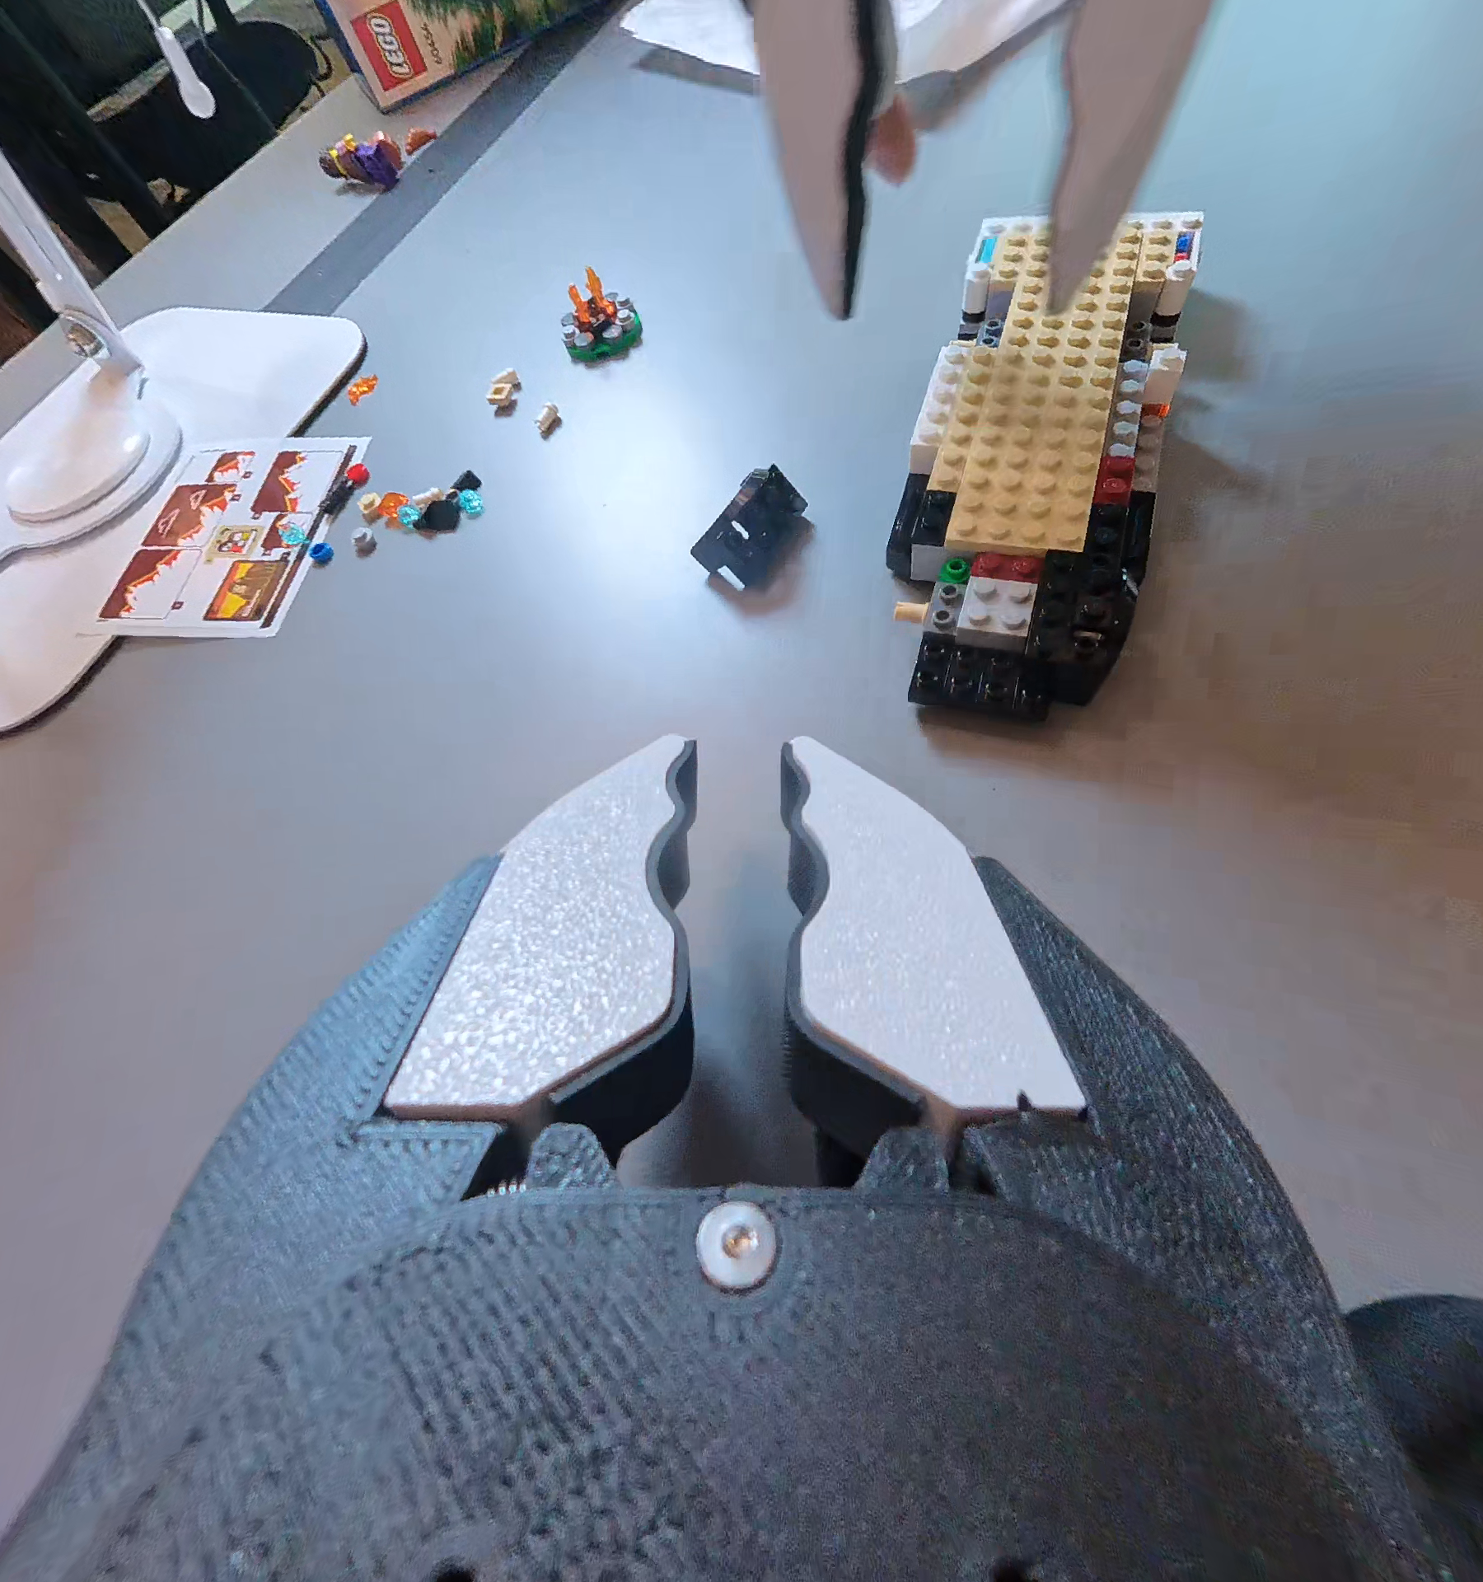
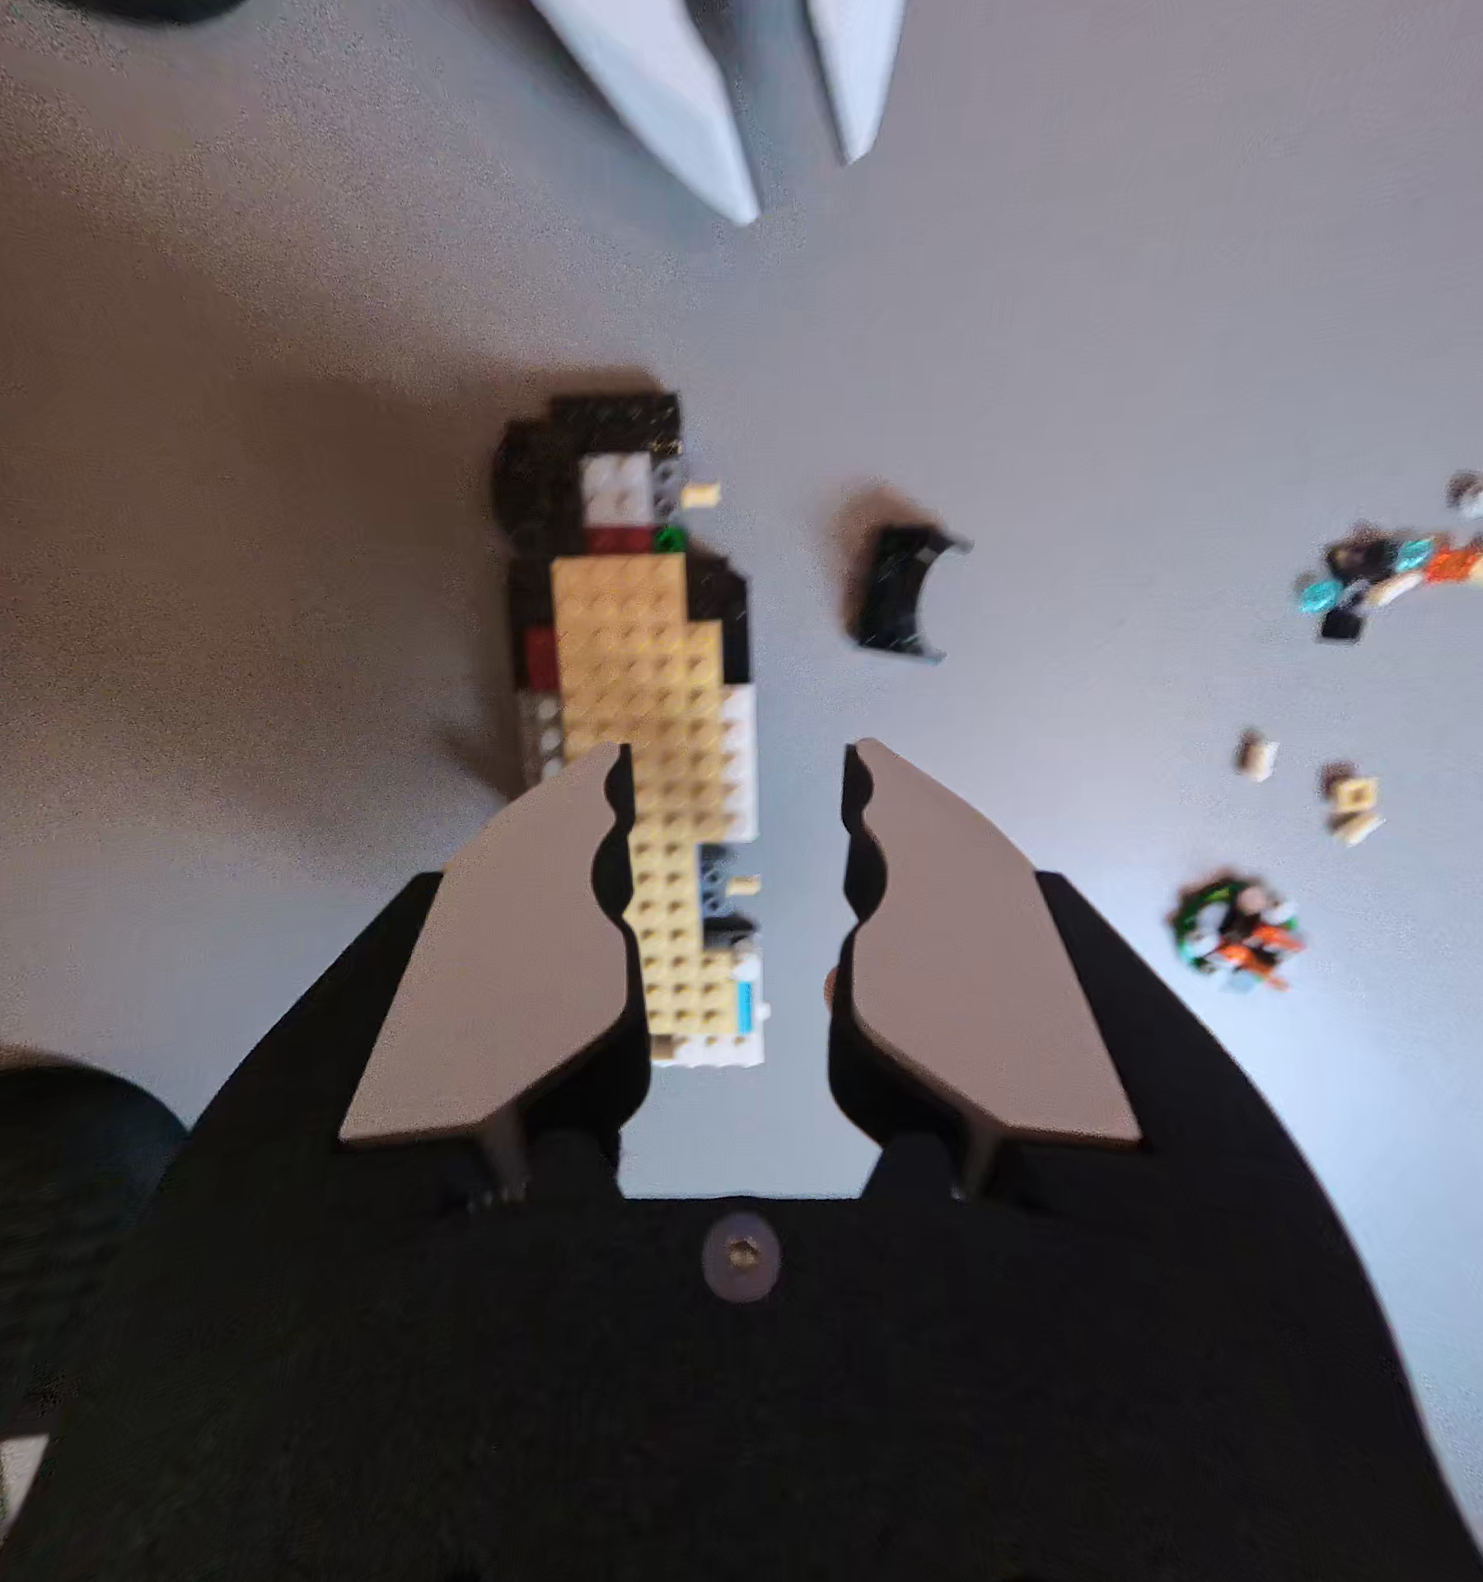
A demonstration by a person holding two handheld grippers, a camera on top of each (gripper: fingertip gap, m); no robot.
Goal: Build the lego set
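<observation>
A brick model (image 1: 1038, 411) with a tan studded top and black, white and red sides lies on the grey table (image 1: 550, 728). My left gripper (image 1: 740, 749) is open with nothing between its pads, above bare table in front of the model and near a loose black curved piece (image 1: 751, 526). My right gripper (image 2: 738, 746) is open wide and holds nothing. It hovers over the model's (image 2: 635, 668) rear end, its left fingertip (image 2: 601, 770) above the tan plate. In the left wrist view it (image 1: 952, 304) comes in from the top. The left gripper (image 2: 798, 188) shows at the top of the right wrist view.
A small green-based flame build (image 1: 601, 321), tan bits (image 1: 507, 389) and a cluster of tiny coloured pieces (image 1: 430, 505) lie left of the model. A sticker sheet (image 1: 216, 535) and a white lamp base (image 1: 164, 411) are at far left. A cardboard box (image 1: 413, 51) stands at the back. There is about 12 cm between the tips of the two grippers.
</observation>
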